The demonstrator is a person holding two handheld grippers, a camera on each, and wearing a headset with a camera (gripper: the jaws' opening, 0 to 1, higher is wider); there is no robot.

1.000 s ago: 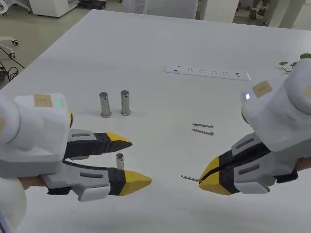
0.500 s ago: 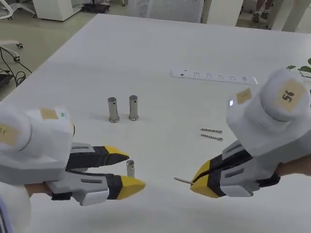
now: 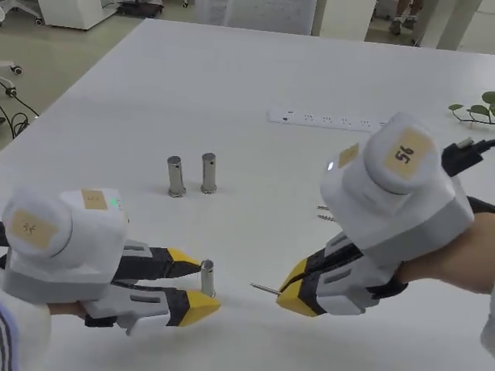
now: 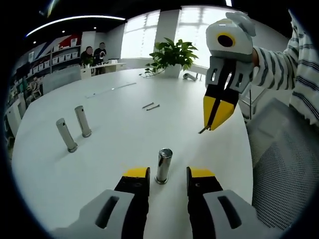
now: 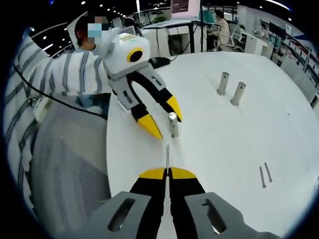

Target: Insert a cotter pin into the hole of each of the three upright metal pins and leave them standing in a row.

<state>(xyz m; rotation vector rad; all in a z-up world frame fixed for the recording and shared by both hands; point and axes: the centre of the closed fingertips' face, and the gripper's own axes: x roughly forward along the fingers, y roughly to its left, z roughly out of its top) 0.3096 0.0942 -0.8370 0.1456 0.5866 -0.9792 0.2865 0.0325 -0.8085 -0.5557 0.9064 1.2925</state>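
A short upright metal pin (image 3: 207, 278) stands on the white table between the yellow tips of my open left gripper (image 3: 199, 282), untouched; it shows between the jaws in the left gripper view as the pin (image 4: 163, 165). My right gripper (image 3: 288, 294) is shut on a thin cotter pin (image 3: 264, 289), whose tip points left toward that metal pin, a short gap away. In the right gripper view the cotter pin (image 5: 167, 155) aims at the metal pin (image 5: 173, 124). Two more upright metal pins (image 3: 192, 175) stand side by side farther back. Two spare cotter pins (image 5: 265, 174) lie on the table.
A white power strip (image 3: 329, 120) lies farther back on the table. A plant sprig (image 3: 472, 110) lies at the right edge. The table's near edge is just below the grippers. A person in a striped sleeve (image 4: 301, 64) holds the grippers.
My left gripper has slid forward so its open jaws now flank the near metal pin. My right gripper has carried the cotter pin leftward, closer to that pin.
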